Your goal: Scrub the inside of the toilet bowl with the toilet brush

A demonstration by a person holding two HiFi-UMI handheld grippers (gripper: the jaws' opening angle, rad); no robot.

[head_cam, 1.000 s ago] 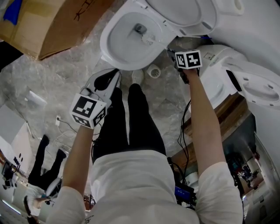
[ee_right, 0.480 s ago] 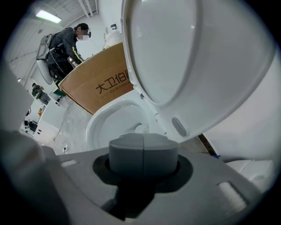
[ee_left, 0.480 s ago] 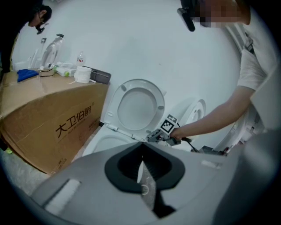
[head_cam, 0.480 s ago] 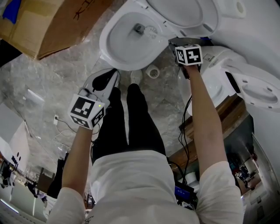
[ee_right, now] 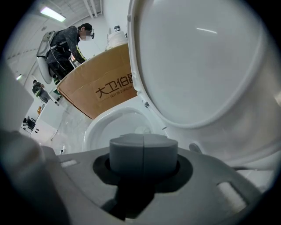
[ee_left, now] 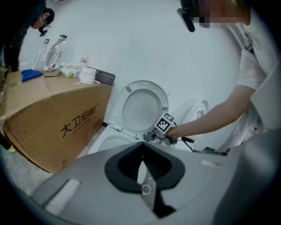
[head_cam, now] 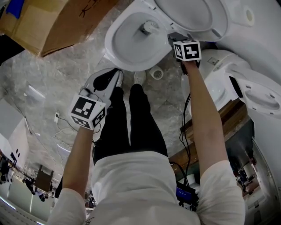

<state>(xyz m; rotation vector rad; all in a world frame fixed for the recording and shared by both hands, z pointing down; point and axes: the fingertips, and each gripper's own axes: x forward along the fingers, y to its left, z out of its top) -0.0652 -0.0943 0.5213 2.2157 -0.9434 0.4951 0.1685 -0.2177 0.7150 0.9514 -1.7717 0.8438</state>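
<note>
**White bowl (head_cam: 127, 48), brush (head_cam: 149, 27) inside**

Right gripper (ee_right: 143, 151) clamps the brush handle, jaws pressed together. Its bristle head sits deep in the bowl, just below the raised seat (head_cam: 189, 13). Left gripper (head_cam: 109, 81) hangs well apart, beside the person's legs (head_cam: 131, 123), jaws nearly closed, empty.

Toilet bowl (head_cam: 127, 48): on the floor ahead of me, lid (head_cam: 189, 13) raised behind it
Toilet brush (head_cam: 149, 27): inside the bowl
Cardboard box (head_cam: 52, 22): left of the bowl
</note>
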